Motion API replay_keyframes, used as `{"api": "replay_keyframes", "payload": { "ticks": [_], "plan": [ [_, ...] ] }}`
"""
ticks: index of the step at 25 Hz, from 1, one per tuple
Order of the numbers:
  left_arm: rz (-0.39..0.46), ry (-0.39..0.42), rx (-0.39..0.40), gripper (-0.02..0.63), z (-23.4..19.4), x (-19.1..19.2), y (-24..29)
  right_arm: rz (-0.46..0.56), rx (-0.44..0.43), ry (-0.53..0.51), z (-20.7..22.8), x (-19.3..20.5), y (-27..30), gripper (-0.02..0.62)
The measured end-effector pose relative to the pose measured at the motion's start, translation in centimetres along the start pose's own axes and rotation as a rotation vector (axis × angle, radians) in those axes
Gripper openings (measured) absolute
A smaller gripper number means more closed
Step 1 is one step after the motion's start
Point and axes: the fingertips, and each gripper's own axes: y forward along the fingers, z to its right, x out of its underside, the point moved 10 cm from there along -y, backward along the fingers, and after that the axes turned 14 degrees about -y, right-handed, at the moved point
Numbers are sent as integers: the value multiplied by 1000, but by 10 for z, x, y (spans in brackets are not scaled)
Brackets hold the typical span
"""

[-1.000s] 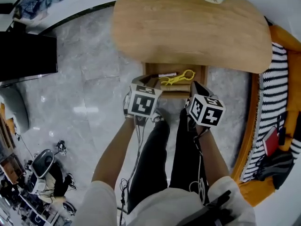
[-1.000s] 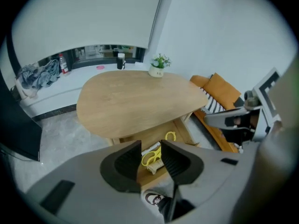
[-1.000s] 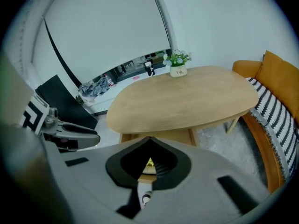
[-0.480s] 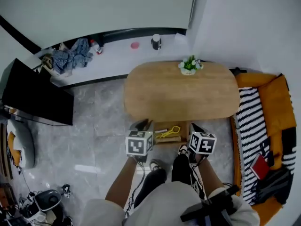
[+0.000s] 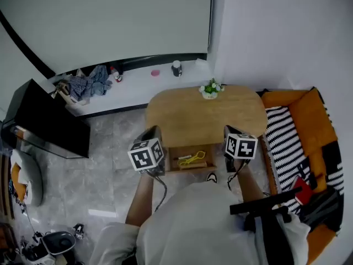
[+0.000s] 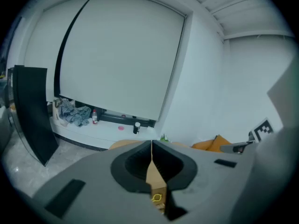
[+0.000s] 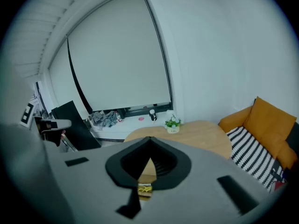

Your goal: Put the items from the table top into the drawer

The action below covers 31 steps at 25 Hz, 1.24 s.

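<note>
Drawer (image 5: 190, 168) back under table top (image 5: 204, 117)

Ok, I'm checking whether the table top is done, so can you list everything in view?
table: one, light wood, oval, centre
potted plant: one, green in a white pot, at the table's far edge
drawer: one, wood, open under the table's near edge
looped item: one, yellow, in the drawer
sofa: one, orange, right
striped throw: one, black and white, on the sofa
panel: one, black, left
ledge: one, white, beyond the table
clothes: one heap, blue, on the ledge
cup: one, dark, on the ledge
left gripper: one, grey, shut, empty
right gripper: one, grey, shut, empty
</note>
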Motion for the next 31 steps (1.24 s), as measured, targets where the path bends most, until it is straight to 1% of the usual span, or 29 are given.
{"api": "replay_keyframes", "payload": {
  "ticks": [3,10,22,31],
  "plan": [
    [31,6,-37,12,-8,-2,-10,21,18,-24,-3,-10,-10,-7],
    [34,-26,-66,12,-24,7,-16,20,29,-76,-13,-6,-13,-8],
    [-8,-24,-49,12,-19,17,-7,1,42,-53,-7,4,-12,-8],
    [-35,-19,-35,12,-19,19,5,2,33,-57,-9,-1,-1,-9]
  ]
}}
